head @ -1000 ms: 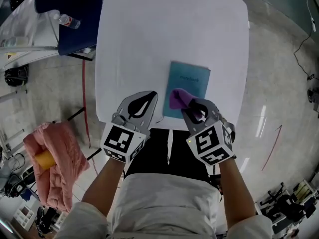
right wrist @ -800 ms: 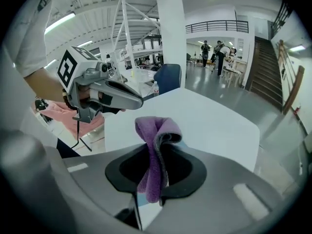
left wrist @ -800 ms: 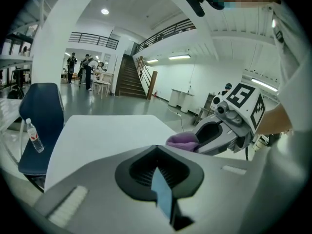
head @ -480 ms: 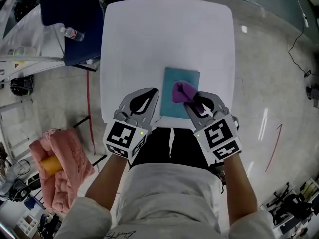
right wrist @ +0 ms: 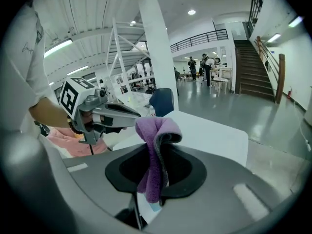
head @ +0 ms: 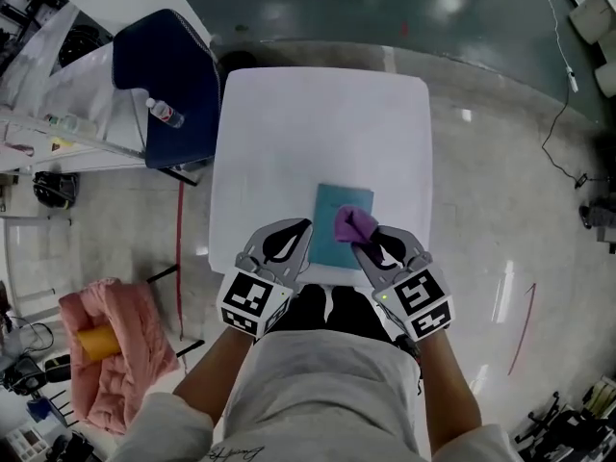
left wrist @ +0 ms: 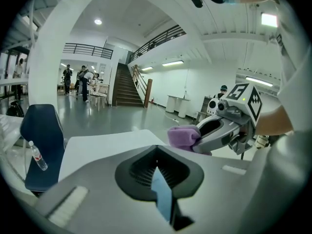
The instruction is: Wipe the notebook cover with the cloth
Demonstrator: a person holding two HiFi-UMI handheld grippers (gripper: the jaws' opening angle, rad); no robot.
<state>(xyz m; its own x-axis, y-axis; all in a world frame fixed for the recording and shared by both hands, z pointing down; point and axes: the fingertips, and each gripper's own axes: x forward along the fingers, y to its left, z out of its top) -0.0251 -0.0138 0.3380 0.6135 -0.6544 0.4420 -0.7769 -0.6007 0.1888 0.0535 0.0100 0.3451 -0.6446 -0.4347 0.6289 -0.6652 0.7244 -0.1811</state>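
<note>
A teal notebook [head: 339, 210] lies flat near the front edge of the white table [head: 318, 123]. My right gripper [head: 364, 239] is shut on a purple cloth [head: 352, 223], which bunches up above the notebook's near right part. In the right gripper view the cloth [right wrist: 155, 135] hangs folded between the shut jaws of the right gripper [right wrist: 158, 147]. My left gripper [head: 300, 231] hovers at the notebook's left edge, jaws together with nothing in them. In the left gripper view the left gripper [left wrist: 156, 149] shows a teal sliver of the notebook [left wrist: 162, 199] through the slot.
A dark blue chair [head: 168, 65] stands left of the table, with a water bottle [head: 166, 114] on the bench beside it. A pink fabric heap [head: 111, 340] with an orange object lies on the floor at lower left. A grey shiny floor surrounds the table.
The head view has pulled back and up, so the table looks smaller. Both grippers stay side by side over the notebook's near end, the right one still holding the cloth.
</note>
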